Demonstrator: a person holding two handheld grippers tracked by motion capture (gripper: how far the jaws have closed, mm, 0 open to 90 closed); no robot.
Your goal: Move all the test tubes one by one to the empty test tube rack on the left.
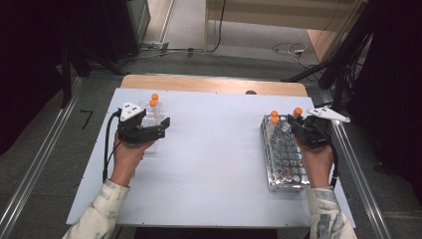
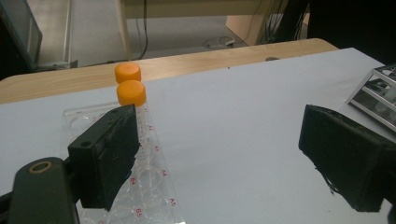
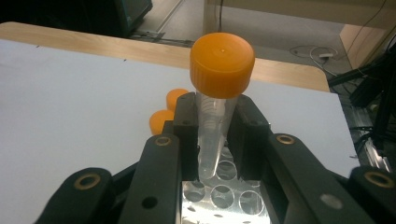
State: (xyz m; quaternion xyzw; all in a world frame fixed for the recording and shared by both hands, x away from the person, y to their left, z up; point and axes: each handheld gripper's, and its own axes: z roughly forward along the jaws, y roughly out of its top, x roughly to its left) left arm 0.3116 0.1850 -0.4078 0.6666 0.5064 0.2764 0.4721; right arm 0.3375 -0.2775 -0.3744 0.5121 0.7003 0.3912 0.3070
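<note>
Tubes with orange caps are being moved from one rack to the other, I think. On the white table (image 1: 214, 149) sits the metal rack (image 1: 286, 164), the biggest holder, on the right side. It has many round holes, and most look empty of tubes. Two tubes (image 1: 274, 117) stand at its far end.

Over on the left sits the smaller clear rack (image 2: 144, 182), with red labels by its holes. Two tubes (image 2: 130, 91) stand at its far end, one behind the other. Its near holes are empty.

The right claw (image 3: 212, 140) is squeezed tight on one tube (image 3: 219, 70). The tube is upright, and its pointed tip hangs just above the metal rack's holes, so it looks lifted out. The left claw (image 2: 219, 154) is wide open and holds nothing. It waits just beside the clear rack.

Next, I think the tube must go across the table to the clear rack. It has to stay upright and line up with an empty hole before it goes down.
</note>
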